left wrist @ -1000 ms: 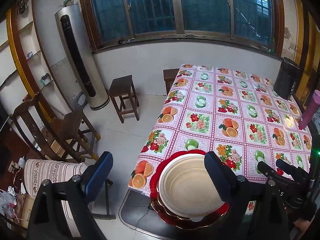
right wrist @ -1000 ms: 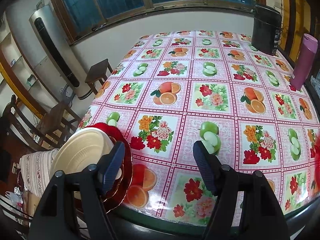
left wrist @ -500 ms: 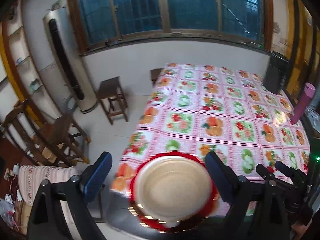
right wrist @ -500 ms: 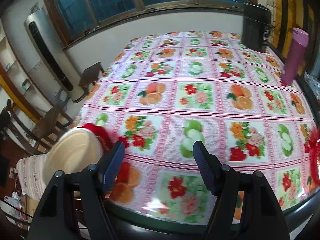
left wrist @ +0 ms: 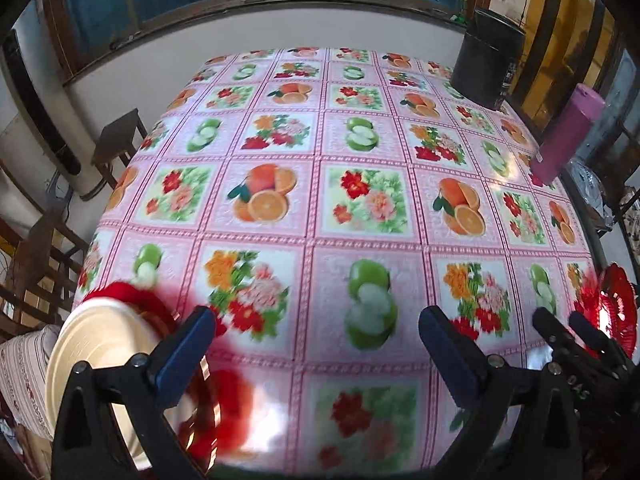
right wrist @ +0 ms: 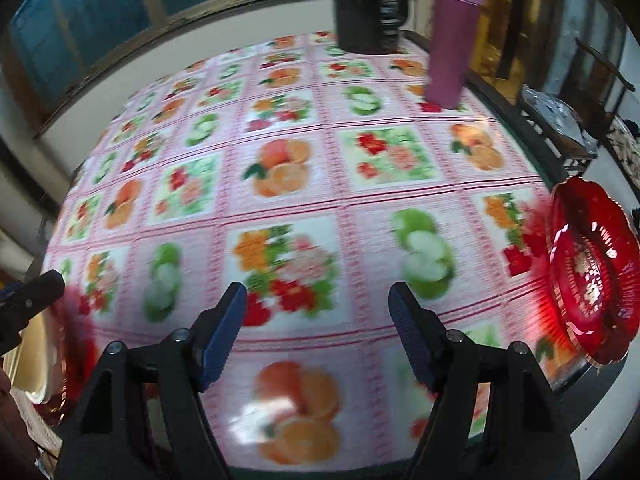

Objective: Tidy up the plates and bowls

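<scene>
Both hand-held grippers (left wrist: 314, 334) (right wrist: 316, 312) angled down, jaws apart

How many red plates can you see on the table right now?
2: one red plate under the cream bowl at the near left edge, another red plate at the near right edge. More may be stacked unseen.

Only legible marking: white digits "045" on the black tool (left wrist: 576, 390) body, right of the left tool (left wrist: 314, 330).

The desk (left wrist: 320, 200) has a pink fruit-and-flower cloth. A cream bowl (left wrist: 92, 344) on red plates (left wrist: 224, 400) sits near left, a red plate (right wrist: 592, 264) near right, a black pot (left wrist: 486, 64) and a purple bottle (left wrist: 564, 136) far right.
</scene>
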### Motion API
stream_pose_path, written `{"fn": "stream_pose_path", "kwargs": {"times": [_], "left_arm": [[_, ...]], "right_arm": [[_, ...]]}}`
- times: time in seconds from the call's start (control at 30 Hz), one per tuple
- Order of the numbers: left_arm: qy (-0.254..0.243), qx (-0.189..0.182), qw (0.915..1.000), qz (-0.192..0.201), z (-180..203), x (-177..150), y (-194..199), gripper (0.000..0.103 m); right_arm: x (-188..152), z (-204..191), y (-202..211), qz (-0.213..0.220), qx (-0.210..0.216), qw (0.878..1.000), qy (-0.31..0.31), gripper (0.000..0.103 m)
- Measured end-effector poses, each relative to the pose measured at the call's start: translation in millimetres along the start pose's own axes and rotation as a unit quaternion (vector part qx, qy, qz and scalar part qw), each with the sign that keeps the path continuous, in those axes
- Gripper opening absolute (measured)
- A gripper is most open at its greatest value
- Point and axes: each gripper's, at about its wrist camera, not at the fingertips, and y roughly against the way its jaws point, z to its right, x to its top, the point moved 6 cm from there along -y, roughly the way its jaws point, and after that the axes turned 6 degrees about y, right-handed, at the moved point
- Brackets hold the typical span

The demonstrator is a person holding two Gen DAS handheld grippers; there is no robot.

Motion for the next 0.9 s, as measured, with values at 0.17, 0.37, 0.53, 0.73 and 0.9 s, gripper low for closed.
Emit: {"fn": "stream_pose_path", "kwargs": {"times": [0.17, 0.37, 0.53, 0.73, 0.9], "left_arm": [[0.015, 0.002, 0.9999, 0.000, 12, 8, -22, 0.103], [0.025, 0.003, 0.9996, 0.013, 14, 13, -18, 0.103], [0.026, 0.009, 0.9989, 0.038, -1, 18, 5, 0.103], [0.047, 0.024, 0.9966, 0.063, -44, 10, 43, 0.103], [0.072, 0.047, 0.9931, 0.080, -95, -3, 71, 0.103]], "right_arm": [[10, 27, -17, -0.004, -0.021, 1.000, -0.006, 0.074], [22, 22, -18, 0.002, -0.002, 1.000, 0.020, 0.074], [26, -3, -10, 0.012, 0.027, 0.999, 0.046, 0.074], [23, -55, 10, 0.029, 0.068, 0.993, 0.087, 0.074], [11, -112, 32, 0.041, 0.108, 0.985, 0.129, 0.074]]}}
